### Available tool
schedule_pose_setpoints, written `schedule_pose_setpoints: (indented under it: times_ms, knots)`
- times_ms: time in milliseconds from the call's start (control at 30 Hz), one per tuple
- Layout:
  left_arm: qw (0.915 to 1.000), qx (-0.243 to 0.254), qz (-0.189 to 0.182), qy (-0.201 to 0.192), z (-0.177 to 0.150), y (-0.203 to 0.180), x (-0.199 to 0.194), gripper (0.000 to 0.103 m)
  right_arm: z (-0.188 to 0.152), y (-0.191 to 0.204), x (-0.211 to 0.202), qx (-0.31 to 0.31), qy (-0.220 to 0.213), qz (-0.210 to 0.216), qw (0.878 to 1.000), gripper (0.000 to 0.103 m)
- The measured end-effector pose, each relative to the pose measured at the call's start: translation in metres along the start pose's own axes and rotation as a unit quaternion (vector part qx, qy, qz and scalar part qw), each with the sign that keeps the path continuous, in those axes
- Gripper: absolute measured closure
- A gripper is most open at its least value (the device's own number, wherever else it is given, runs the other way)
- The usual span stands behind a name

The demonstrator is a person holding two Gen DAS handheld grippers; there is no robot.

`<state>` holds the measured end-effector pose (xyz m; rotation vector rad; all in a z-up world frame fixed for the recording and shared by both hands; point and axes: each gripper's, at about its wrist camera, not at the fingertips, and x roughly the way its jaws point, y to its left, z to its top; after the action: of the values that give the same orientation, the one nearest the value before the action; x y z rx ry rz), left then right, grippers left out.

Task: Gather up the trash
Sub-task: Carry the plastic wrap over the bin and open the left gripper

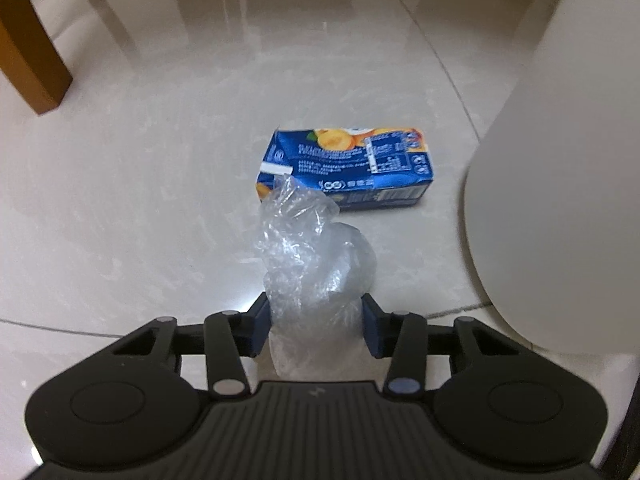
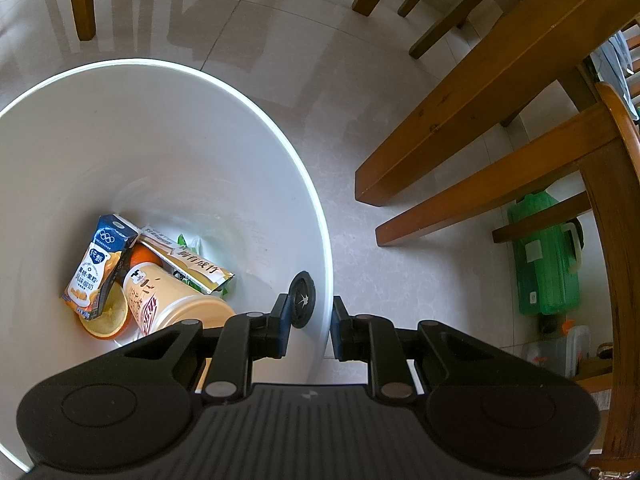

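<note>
From my left wrist camera, I see the left tool [image 1: 314, 324] closed on a crumpled clear plastic bag [image 1: 310, 256], its blue pads pressing the bag's lower part from both sides. The bag sticks up and forward above a glossy pale tiled floor [image 1: 140, 200]. Beyond the bag, a blue juice carton [image 1: 352, 168] lies on its side on the floor. A white bin wall [image 1: 560, 220] curves in at the right edge. Wooden chair legs [image 1: 32, 48] stand at the upper left.

From my right wrist camera, the right tool [image 2: 310, 324] straddles the rim of the white trash bin [image 2: 200, 128], one finger inside and one outside; I cannot tell whether it squeezes the rim. Inside the bin lie a blue milk carton [image 2: 100, 260], a cream-coloured cup [image 2: 172, 300], orange peel [image 2: 108, 318] and a snack wrapper [image 2: 196, 266]. Wooden furniture legs [image 2: 472, 120] stand to the right, with a green container [image 2: 544, 256] beneath them.
</note>
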<state>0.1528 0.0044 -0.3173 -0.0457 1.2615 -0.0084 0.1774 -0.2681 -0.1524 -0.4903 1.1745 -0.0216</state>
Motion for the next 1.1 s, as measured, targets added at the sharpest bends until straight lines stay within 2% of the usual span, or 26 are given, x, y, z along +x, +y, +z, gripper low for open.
schedule_pose_setpoints:
  times_ms: [233, 467, 667, 933, 1100]
  knots:
    - [0.9973, 0.072, -0.008, 0.013, 0.006, -0.008, -0.051, 0.059, 0.0, -0.001, 0.0, 0.003, 0.001, 0.001, 1.0, 0.08]
    - [0.9936, 0.106, -0.035, 0.015, 0.014, -0.008, -0.139, 0.059, 0.001, -0.003, 0.0, 0.007, 0.003, 0.003, 1.0, 0.08]
    - [0.9896, 0.133, -0.056, -0.006, 0.027, -0.021, -0.21, 0.059, 0.0, -0.005, 0.002, 0.012, 0.005, 0.013, 1.0, 0.08]
    - [0.9771, 0.177, -0.106, -0.05, 0.068, -0.071, -0.258, 0.059, -0.001, -0.008, 0.002, 0.014, 0.007, 0.026, 1.0, 0.08]
    - [0.9685, 0.2, -0.133, -0.065, 0.099, -0.1, -0.263, 0.059, -0.001, -0.008, 0.003, 0.008, 0.005, 0.029, 1.0, 0.08]
